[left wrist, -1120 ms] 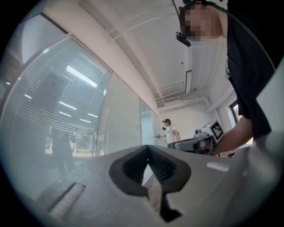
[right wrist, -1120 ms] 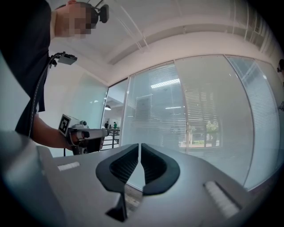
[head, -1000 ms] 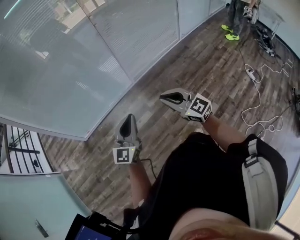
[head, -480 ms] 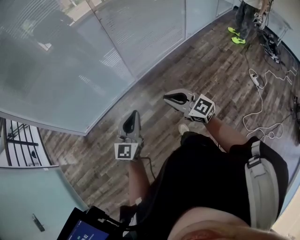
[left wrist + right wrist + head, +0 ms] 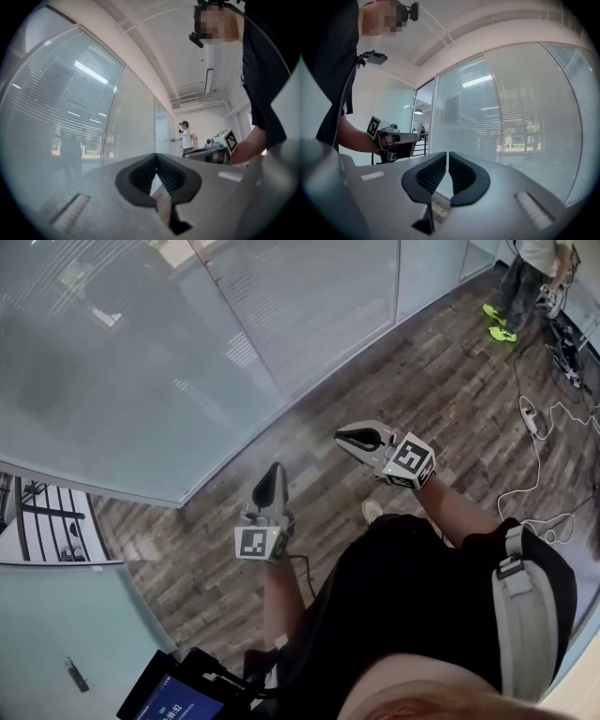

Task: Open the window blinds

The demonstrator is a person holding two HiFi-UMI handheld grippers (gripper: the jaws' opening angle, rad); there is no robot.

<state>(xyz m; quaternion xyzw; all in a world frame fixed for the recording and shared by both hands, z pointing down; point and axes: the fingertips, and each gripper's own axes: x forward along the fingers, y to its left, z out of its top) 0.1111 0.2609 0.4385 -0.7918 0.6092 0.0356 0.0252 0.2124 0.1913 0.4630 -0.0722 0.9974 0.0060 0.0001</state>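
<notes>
The left hand-held gripper (image 5: 270, 486) and right hand-held gripper (image 5: 358, 438) are hovering near the glass wall (image 5: 141, 390), jaws closed together and gripping nothing. The window blinds (image 5: 520, 105) are hanging lowered behind that wall.

We hold the left tongs (image 5: 272, 482) out ahead of our torso on a bare left forearm (image 5: 277, 601), pointing level, with the left marker cube (image 5: 251, 544) at the end nearest us. Their jaws meet at the tips and nothing lies between them. The right tongs (image 5: 352, 438) sit farther out and to the right on a bare right forearm (image 5: 459, 514), with the right marker cube (image 5: 410, 459) by the wrist. Their jaws are closed to a thin slit and hold nothing. The two tongs are apart, side by side.
</notes>
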